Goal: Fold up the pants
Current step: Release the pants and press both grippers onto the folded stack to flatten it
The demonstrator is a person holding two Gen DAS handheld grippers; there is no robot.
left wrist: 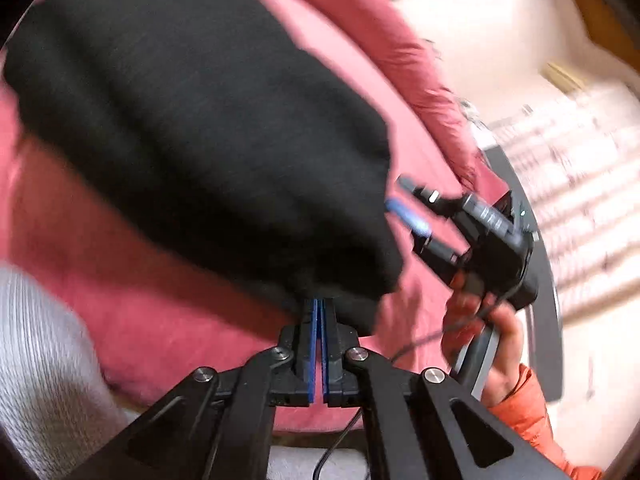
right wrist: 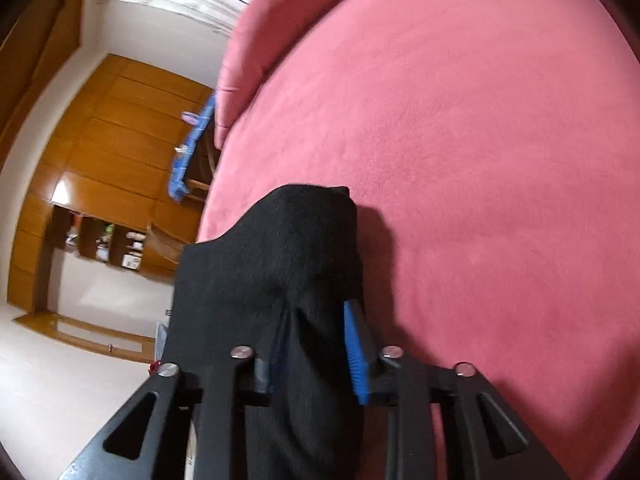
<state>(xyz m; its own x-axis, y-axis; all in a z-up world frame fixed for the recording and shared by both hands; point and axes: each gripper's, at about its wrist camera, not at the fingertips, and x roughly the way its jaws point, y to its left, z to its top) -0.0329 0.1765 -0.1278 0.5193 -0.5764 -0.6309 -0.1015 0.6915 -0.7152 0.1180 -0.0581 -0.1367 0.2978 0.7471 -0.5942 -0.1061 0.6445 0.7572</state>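
Note:
The black pants (left wrist: 200, 120) lie bunched on a pink cushioned surface (left wrist: 140, 320). My left gripper (left wrist: 319, 306) is shut, its blue pads pinching the near edge of the pants. In the left wrist view my right gripper (left wrist: 404, 208) sits at the pants' right edge, held by a hand with an orange sleeve (left wrist: 520, 412). In the right wrist view a thick fold of the pants (right wrist: 280, 248) fills the gap between the jaws of my right gripper (right wrist: 316, 312). The blue pad (right wrist: 354, 352) rests against the cloth, and the other pad is hidden behind it.
The pink surface (right wrist: 480, 160) stretches ahead and to the right, with a raised pink cushion (right wrist: 248, 40) at the back. A pale knitted cloth (left wrist: 40, 360) lies at the lower left. Beyond the edge are a light floor (right wrist: 60, 360) and wooden cabinets (right wrist: 100, 140).

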